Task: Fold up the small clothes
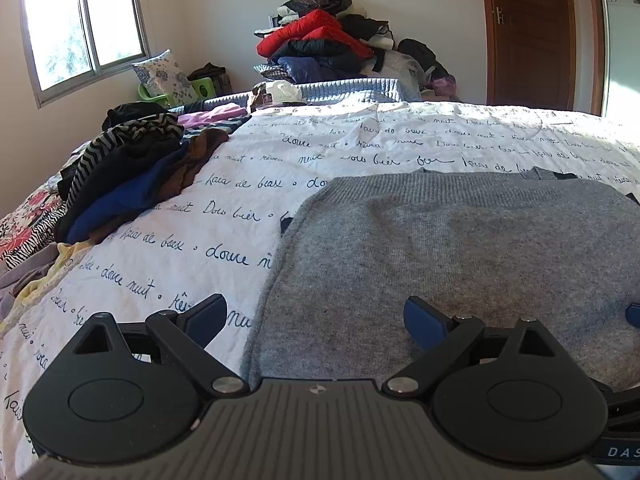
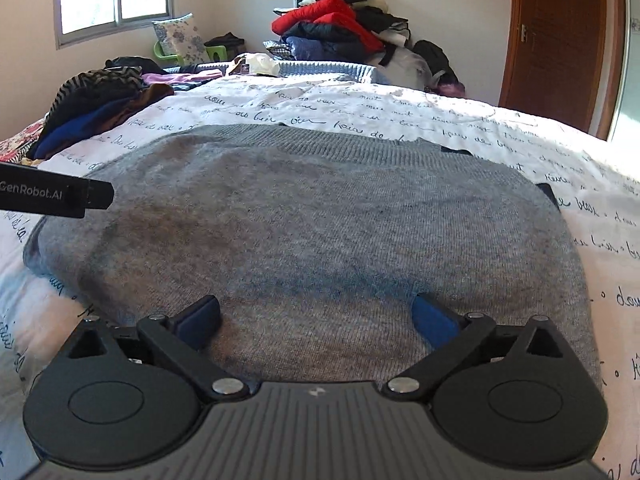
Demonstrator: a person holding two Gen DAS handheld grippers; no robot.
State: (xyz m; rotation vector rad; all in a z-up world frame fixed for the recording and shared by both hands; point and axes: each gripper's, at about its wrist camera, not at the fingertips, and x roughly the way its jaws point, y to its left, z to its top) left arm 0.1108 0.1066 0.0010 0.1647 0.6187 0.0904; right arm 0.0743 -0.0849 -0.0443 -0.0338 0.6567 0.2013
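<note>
A grey knitted garment (image 2: 304, 220) lies flat on the bed, spread over a white bedspread (image 1: 168, 248) printed with dark blue handwriting. It sits towards the near edge of the bed, its ribbed band turned to the far edge, and bits of dark fabric peek out from under its far and right-hand borders.

The left tongs (image 1: 316, 316) hang over the garment's left border with the jaws spread wide and nothing between them: one blue pad is above the bare bedspread, the other above the grey knit. Whether the pads touch the cloth cannot be told. The right tongs (image 2: 316, 316) hover over the near part of the garment, jaws released as wide as they go and empty, both blue pads above the knit. In the right wrist view a black part of the left tool, with white lettering, juts in from the left above the garment's left border.

Along the left edge of the bed lies a heap of clothes (image 1: 128, 172): a black-and-grey striped piece on top, dark blue and brown ones under it, and a floral and zebra-patterned fabric nearer the camera. At the far edge of the bed a blue knitted blanket (image 1: 352, 90) lies across. Behind it, against the wall, a tall pile of jackets (image 1: 324, 40) rises, with a red one standing out. A window (image 1: 80, 28) is in the left wall, a flowered cushion (image 1: 164, 76) rests on a green chair beneath it, and a brown wooden door (image 1: 532, 32) stands at the right.
</note>
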